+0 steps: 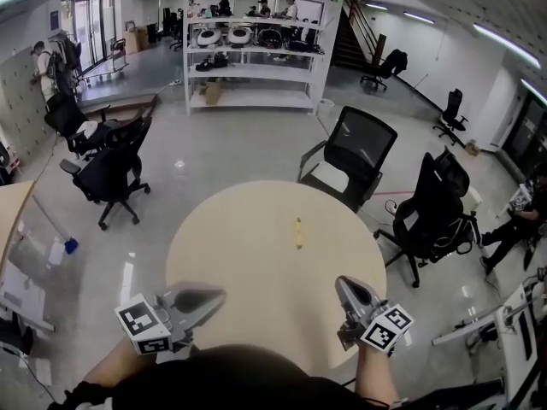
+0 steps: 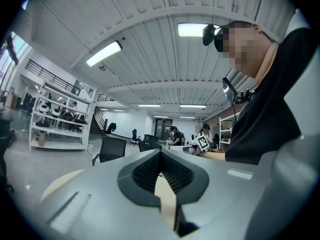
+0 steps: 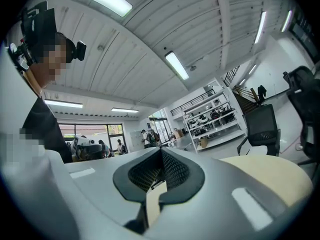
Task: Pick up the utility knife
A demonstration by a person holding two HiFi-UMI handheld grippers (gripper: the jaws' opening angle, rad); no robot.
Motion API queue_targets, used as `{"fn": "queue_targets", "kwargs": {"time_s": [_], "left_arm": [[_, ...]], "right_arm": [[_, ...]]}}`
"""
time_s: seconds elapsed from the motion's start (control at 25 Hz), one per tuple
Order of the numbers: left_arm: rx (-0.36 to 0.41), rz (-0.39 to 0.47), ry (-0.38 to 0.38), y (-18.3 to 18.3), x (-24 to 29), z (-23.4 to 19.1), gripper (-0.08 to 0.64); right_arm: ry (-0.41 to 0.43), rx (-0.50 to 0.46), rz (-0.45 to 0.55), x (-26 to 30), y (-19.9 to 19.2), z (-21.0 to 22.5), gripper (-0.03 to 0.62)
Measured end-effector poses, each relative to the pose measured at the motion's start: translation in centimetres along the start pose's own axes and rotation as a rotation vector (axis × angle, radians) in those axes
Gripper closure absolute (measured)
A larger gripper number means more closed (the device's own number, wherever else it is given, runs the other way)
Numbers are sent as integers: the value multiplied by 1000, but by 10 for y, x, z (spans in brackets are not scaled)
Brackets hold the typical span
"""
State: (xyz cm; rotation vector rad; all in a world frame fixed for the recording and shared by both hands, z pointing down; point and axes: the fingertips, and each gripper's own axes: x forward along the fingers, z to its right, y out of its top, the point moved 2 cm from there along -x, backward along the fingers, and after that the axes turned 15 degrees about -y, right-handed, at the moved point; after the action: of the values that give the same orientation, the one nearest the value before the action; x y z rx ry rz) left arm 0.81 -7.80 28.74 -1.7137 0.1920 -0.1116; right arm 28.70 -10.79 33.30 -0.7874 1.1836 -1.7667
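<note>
The knife (image 1: 298,232) lies alone near the middle of the round table (image 1: 248,246), well apart from both grippers and with open tabletop on every side, so it can be approached from either hand.

The left gripper (image 1: 219,295) sits at the near left edge of the table, level and angled in toward the centre. Its jaws are closed tip to tip with nothing between them. The right gripper (image 1: 341,283) sits at the near right edge, pointing away from the person and slightly inward. Its jaws are also pressed together and hold nothing. Both hang low by the person's body, likely a ready stance before a reach. With the jaws closed, neither could take the knife without opening first.

The knife's long axis runs almost straight away from the person, near vertical in the head view with only a slight lean. It is too small there to tell which end carries the blade. With that lie, the right gripper looks the nearer and better lined up. Jaws coming from the near side would meet the knife end-on, so a grip across the narrow body would probably need the wrist turned or an approach from the side.
</note>
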Motion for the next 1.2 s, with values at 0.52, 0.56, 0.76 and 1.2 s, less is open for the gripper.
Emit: {"fn": "queue_targets", "kwargs": {"time_s": [0.52, 0.56, 0.76, 1.2], "left_arm": [[-23, 55, -215, 17, -38, -156, 563], [-28, 56, -222, 13, -30, -155, 563], [-54, 93, -234, -2, 11, -139, 563], [-33, 6, -141, -19, 36, -177, 563]], "right_arm": [[-198, -27, -12, 89, -1, -46, 577], [-213, -38, -18, 84, 0, -40, 577], [-249, -19, -55, 65, -10, 8, 577], [-210, -85, -108, 116, -20, 60, 575]]}}
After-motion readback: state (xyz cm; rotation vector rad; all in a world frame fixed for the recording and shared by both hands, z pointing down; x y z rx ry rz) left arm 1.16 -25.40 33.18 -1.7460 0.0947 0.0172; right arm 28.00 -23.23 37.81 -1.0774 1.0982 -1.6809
